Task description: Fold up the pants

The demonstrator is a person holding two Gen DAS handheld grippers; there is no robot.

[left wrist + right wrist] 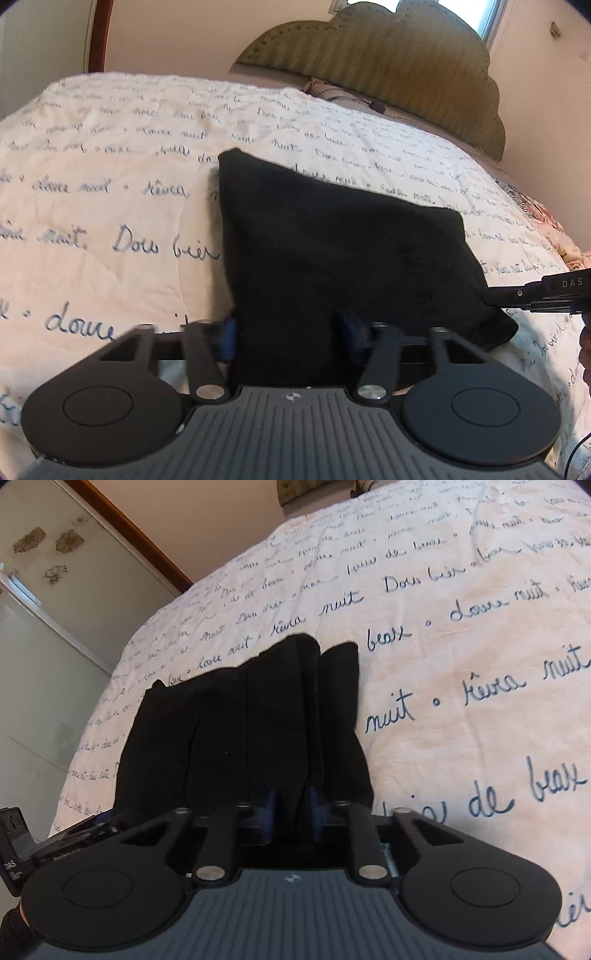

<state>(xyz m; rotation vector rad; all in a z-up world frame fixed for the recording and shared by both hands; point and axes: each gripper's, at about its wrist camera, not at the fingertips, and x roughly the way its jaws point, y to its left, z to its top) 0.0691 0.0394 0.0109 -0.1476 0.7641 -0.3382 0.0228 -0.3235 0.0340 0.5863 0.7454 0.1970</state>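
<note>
Black, soft knit pants [332,251] lie folded into a thick wedge on the bed's cream quilted cover [110,221], printed with blue cursive script. Left tongs [288,336]: blue pads part-way closed, gripping the near fabric edge. Right tongs [291,812]: narrow, pinching a bunched pleat of the same cloth. Padded olive scalloped headboard [388,62] behind.
</note>
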